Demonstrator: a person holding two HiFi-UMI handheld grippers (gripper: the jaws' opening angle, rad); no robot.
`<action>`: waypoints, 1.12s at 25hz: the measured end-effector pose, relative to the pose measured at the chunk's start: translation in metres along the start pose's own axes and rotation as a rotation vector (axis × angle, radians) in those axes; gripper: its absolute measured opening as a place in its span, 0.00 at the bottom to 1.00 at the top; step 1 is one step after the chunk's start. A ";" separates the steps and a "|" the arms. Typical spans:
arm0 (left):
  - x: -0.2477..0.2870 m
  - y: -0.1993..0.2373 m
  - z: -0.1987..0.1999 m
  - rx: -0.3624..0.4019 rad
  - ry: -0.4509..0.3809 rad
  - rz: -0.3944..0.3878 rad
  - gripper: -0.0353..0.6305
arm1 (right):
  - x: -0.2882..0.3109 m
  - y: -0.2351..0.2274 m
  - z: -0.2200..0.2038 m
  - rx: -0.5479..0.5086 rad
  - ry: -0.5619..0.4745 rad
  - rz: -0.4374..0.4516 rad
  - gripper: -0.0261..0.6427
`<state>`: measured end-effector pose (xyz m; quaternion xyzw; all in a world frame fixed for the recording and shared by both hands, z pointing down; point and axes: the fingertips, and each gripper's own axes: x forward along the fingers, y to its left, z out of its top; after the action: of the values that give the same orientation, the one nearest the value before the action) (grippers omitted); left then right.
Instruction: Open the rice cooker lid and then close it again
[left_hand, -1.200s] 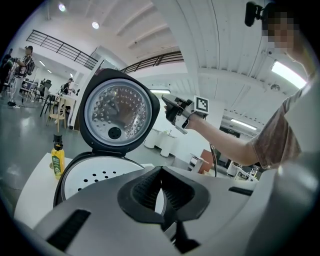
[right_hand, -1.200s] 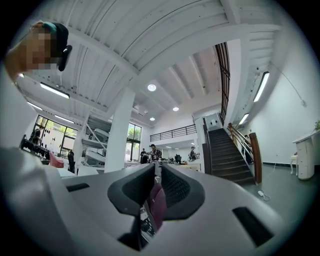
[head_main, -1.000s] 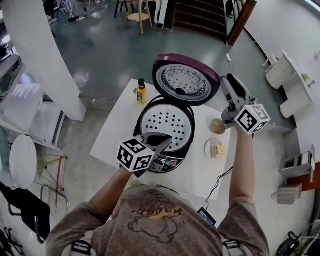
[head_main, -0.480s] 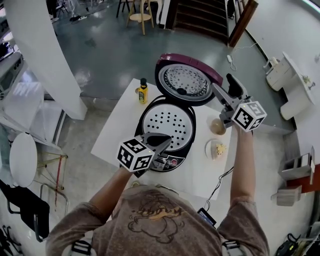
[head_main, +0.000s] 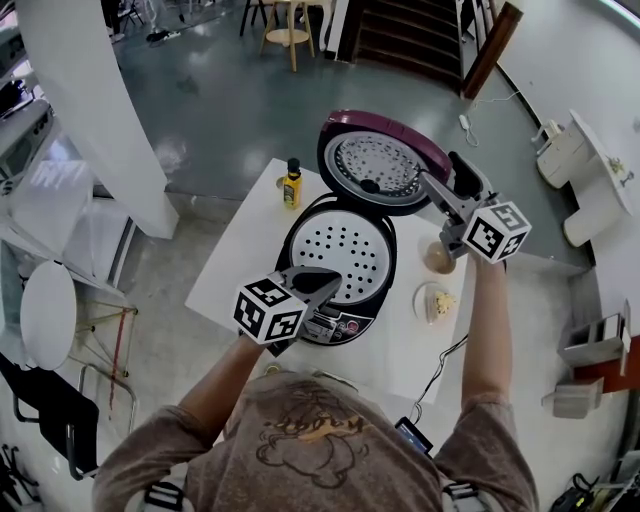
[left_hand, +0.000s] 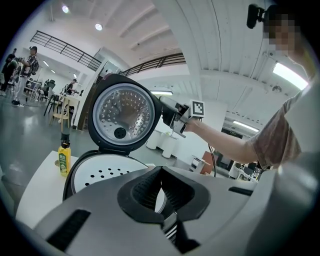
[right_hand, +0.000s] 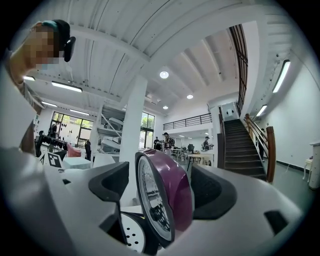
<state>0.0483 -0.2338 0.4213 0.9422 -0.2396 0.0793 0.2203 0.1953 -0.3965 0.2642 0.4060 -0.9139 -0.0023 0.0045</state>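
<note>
Left gripper is low over the near side of the bench, tipped slightly down, jaws closed together with nothing in them. Left forearm runs back from it at a slant toward the body, elbow bent. Right arm is stretched pretty much straight out, with the right gripper up higher and pointing about level. Its jaws have just been opening and are wide apart now. The rim of the rice cooker lid stands between them, pads not pressing on it.
</note>
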 end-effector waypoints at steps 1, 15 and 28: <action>0.000 0.000 0.000 -0.001 -0.001 0.000 0.08 | 0.001 0.001 0.000 -0.001 0.004 0.003 0.61; -0.006 -0.002 0.000 -0.010 -0.016 0.005 0.08 | -0.004 0.007 0.001 0.020 0.003 -0.004 0.56; -0.008 -0.016 -0.003 0.009 -0.028 -0.003 0.08 | -0.028 0.050 -0.007 0.006 0.008 0.042 0.54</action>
<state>0.0486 -0.2168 0.4159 0.9446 -0.2407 0.0670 0.2127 0.1771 -0.3419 0.2716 0.3865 -0.9222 0.0021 0.0067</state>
